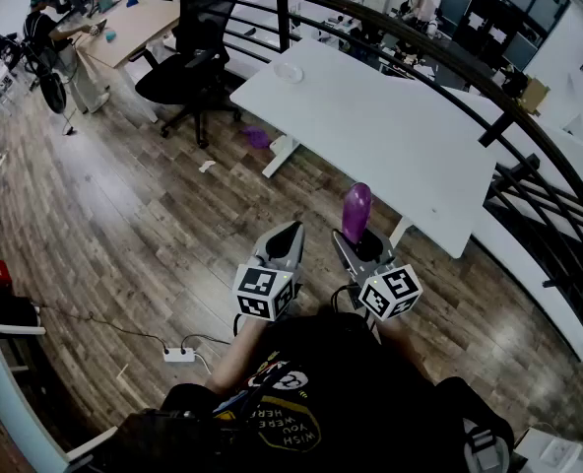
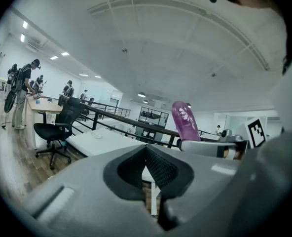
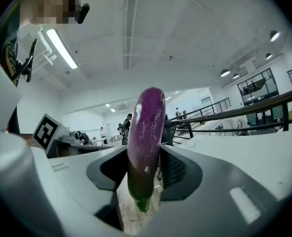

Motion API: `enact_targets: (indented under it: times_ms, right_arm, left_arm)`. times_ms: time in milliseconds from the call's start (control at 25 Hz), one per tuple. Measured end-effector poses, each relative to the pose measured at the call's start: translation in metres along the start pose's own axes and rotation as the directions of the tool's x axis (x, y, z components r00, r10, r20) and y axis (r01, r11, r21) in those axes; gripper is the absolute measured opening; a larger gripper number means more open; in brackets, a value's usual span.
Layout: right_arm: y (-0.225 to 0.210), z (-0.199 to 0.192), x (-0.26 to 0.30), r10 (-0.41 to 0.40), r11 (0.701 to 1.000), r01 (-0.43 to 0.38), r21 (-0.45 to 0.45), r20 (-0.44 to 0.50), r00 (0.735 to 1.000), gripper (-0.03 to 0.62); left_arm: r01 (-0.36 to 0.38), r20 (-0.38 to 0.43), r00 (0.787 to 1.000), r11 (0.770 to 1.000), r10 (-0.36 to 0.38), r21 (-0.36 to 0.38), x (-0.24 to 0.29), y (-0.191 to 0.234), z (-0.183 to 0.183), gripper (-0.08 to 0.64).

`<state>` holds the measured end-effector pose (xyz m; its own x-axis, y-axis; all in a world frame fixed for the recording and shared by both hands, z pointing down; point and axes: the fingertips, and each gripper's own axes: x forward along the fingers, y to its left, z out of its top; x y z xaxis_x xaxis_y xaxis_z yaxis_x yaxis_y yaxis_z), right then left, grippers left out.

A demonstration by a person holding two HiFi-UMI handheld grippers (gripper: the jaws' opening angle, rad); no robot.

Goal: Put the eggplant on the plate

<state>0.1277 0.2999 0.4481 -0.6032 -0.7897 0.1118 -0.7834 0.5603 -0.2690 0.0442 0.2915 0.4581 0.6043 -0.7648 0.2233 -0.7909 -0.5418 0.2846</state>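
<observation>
The purple eggplant [image 1: 356, 210] stands upright, stem end down, with my right gripper [image 1: 356, 241] shut on its lower part; the right gripper view shows the eggplant [image 3: 146, 132] filling the gap between the jaws. My left gripper [image 1: 291, 231] is held beside it, close to my body, shut and with nothing in it. From the left gripper view the eggplant [image 2: 185, 122] rises to the right. A small white plate [image 1: 288, 71] lies at the far left of the white table [image 1: 390, 136], well ahead of both grippers.
A black office chair [image 1: 188, 67] stands left of the table, with a small purple thing [image 1: 257, 138] on the wood floor near the table leg. A dark railing [image 1: 508, 116] curves behind the table. A power strip [image 1: 180, 354] lies by my feet. A person [image 1: 50, 28] works at a far desk.
</observation>
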Motion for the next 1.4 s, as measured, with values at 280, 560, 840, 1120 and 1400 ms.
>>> enact_targets:
  times_ms: [280,560,840,1120,1400]
  right_arm:
    - [0.009,-0.003,0.002,0.007,1.0,-0.007,-0.006,-0.006,1.0,0.179]
    - [0.017,-0.014,0.011,0.008,1.0,-0.008,0.001,-0.031,0.999,0.18]
    - [0.038,-0.027,0.032,0.031,1.0,-0.031,0.004,-0.06,0.998,0.183]
    - [0.053,-0.025,0.048,-0.015,1.0,0.014,-0.005,-0.06,0.998,0.183]
    - [0.036,-0.03,0.062,-0.052,0.998,0.054,0.026,-0.085,0.995,0.183]
  left_arm:
    - [0.011,-0.003,1.0,1.0,-0.011,0.013,-0.006,0.004,-0.007,0.005]
    - [-0.008,-0.001,1.0,1.0,0.008,-0.011,-0.019,0.016,-0.009,0.005]
    - [-0.031,-0.01,0.999,0.999,0.03,-0.032,-0.039,0.043,-0.011,0.005]
    - [0.016,-0.03,0.999,0.998,-0.017,-0.055,-0.049,0.064,-0.012,0.005]
    - [0.042,-0.053,0.998,0.996,-0.046,-0.075,-0.03,0.075,-0.012,0.005]
